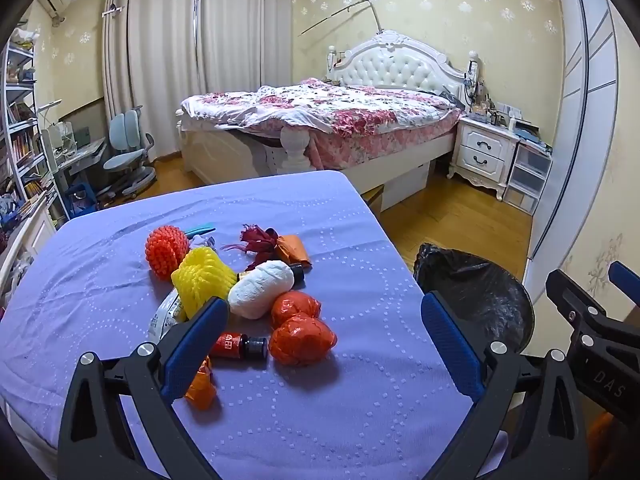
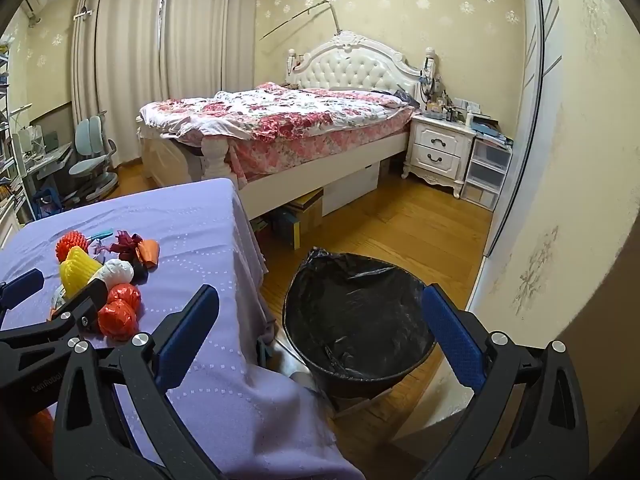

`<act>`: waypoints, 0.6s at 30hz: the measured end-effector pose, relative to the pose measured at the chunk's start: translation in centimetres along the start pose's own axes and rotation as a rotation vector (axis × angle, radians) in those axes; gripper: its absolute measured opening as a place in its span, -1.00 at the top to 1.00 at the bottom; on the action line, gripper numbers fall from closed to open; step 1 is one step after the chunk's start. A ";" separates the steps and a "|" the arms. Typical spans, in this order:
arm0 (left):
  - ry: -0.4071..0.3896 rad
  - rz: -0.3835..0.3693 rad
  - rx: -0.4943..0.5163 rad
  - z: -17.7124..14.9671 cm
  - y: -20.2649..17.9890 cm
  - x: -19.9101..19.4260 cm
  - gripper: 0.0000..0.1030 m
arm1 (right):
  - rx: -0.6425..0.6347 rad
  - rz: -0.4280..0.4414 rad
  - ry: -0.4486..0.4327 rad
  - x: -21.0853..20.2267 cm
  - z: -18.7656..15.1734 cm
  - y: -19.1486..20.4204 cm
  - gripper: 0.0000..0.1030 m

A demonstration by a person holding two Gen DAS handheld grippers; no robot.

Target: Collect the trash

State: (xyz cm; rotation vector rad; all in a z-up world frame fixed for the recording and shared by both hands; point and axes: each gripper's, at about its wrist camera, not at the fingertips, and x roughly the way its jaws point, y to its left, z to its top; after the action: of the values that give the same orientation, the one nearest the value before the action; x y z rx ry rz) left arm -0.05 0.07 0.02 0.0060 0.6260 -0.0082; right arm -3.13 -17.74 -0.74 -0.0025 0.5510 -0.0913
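Note:
A pile of trash lies on the purple-covered table [image 1: 340,400]: two crumpled orange-red bags [image 1: 302,338], a white wad [image 1: 264,288], a yellow foam net [image 1: 202,280], an orange spiky ball [image 1: 166,250], a small dark bottle with a red label [image 1: 240,346], dark red feathers [image 1: 258,240] and an orange wrapper [image 1: 294,250]. My left gripper [image 1: 324,344] hangs open above the pile's near side, holding nothing. My right gripper [image 2: 320,328] is open and empty over the table's right edge, by the bin with a black liner [image 2: 356,320] on the floor.
A bed [image 2: 280,128] with floral bedding stands beyond the table, with a white nightstand [image 2: 438,150] and plastic drawers [image 2: 486,172] to its right. A blue desk chair [image 1: 128,152], a desk and bookshelves [image 1: 20,140] fill the left side. Wooden floor surrounds the bin.

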 end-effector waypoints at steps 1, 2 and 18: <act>0.000 0.000 0.002 0.0 0.0 0.0 -0.88 | 0.011 0.004 0.000 0.0 0.0 -0.1 -0.92; -0.002 0.004 0.005 0.0 -0.1 0.0 -0.88 | 0.008 0.002 0.004 0.0 0.0 0.0 -0.92; 0.001 0.007 0.013 -0.3 0.0 -0.3 -0.88 | 0.008 0.002 0.010 -0.2 -0.5 0.1 -0.92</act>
State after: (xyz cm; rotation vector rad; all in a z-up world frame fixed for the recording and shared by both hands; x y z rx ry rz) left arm -0.47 0.07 -0.05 0.0213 0.6274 -0.0053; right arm -3.52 -17.59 -1.10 0.0063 0.5609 -0.0913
